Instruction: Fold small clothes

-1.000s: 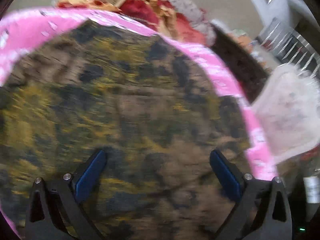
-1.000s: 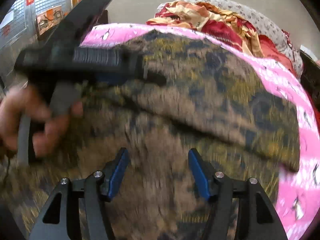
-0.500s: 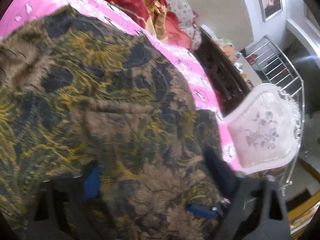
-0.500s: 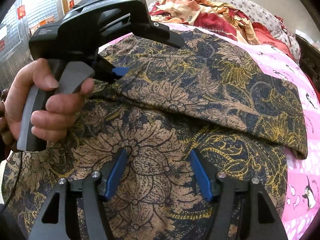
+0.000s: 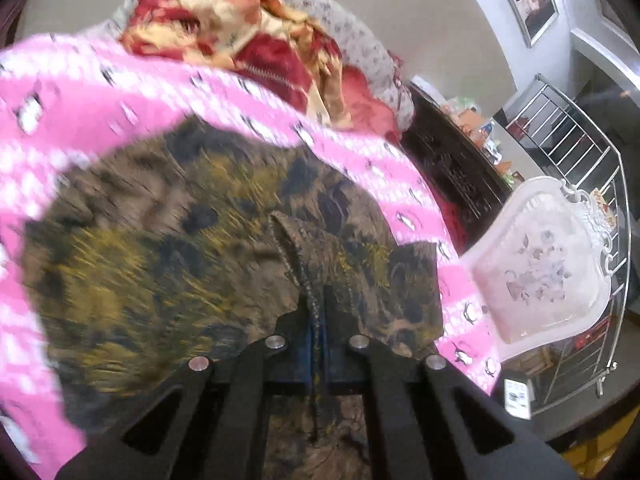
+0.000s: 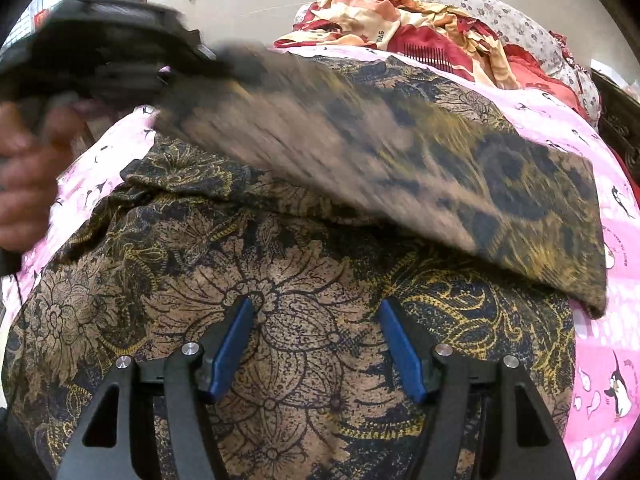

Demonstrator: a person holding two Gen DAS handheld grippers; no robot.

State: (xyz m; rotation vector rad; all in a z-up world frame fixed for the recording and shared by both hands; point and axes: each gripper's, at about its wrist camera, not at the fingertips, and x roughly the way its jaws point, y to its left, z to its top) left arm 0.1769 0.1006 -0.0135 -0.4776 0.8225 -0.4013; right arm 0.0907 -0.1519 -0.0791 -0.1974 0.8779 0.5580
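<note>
A brown, black and gold floral garment (image 6: 288, 280) lies on a pink penguin-print bedsheet (image 6: 600, 320). My left gripper (image 5: 318, 320) is shut on an edge of the garment (image 5: 296, 248) and holds that part lifted; in the right wrist view this gripper (image 6: 100, 40) shows at upper left, blurred, with the raised flap (image 6: 400, 152) stretching across the garment. My right gripper (image 6: 316, 344) is open and empty, its blue pads (image 6: 230, 354) just above the flat lower part of the garment.
A red and cream floral quilt (image 5: 260, 40) and a grey patterned pillow (image 6: 520, 12) lie at the far end of the bed. A dark wooden bed frame (image 5: 452, 168), a white ornate chair (image 5: 536, 264) and a metal rack (image 5: 580, 152) stand to the right.
My left gripper has shut on the garment's edge and raised it, swinging the flap up and across. My right gripper stays open over the lower part.
</note>
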